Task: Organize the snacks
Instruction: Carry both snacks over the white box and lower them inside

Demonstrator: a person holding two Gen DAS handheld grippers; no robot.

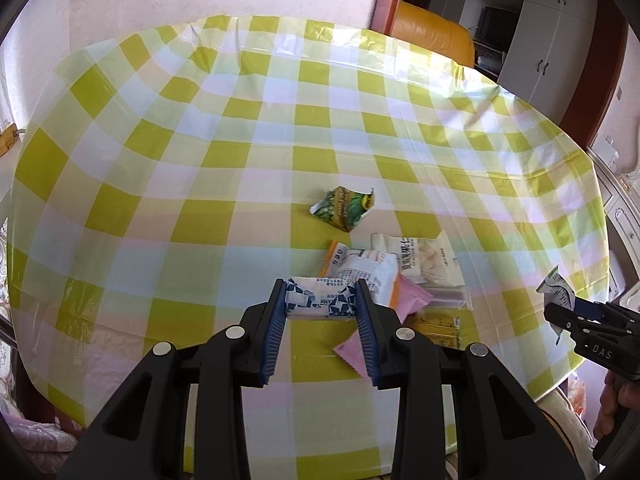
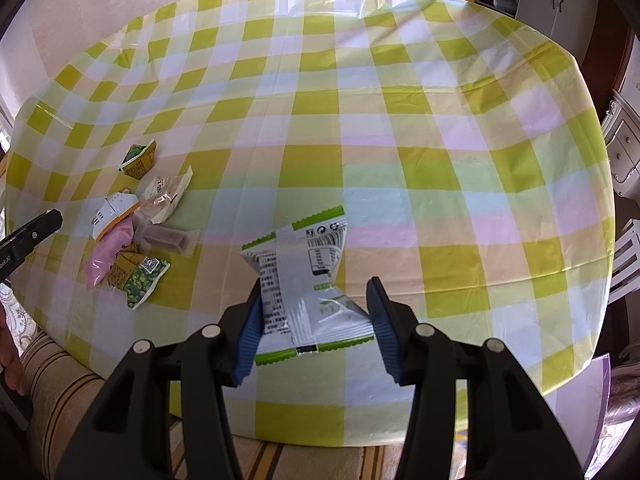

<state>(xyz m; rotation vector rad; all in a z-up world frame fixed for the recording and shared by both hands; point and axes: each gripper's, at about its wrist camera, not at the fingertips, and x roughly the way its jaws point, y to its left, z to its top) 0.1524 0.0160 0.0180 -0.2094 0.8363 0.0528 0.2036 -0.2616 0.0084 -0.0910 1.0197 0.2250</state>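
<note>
Snacks (image 2: 136, 236) sit piled near the table's (image 2: 400, 120) left edge. Our left gripper (image 1: 320, 304) clamps a blue-white candy (image 1: 318, 300). Our right gripper (image 2: 316, 308) pinches a white-green packet (image 2: 300, 276).

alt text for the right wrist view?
The right gripper pinches a silver-and-green snack packet above a yellow-green checked tablecloth. A cluster of snack packets lies at left, beside the left gripper tip.

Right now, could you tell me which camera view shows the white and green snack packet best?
The right wrist view: the white and green snack packet fills the middle, pinched at its waist inside the right claw, printed back legible. The left wrist view shows only a small corner of it at the far right edge, poking out of that claw.
</note>
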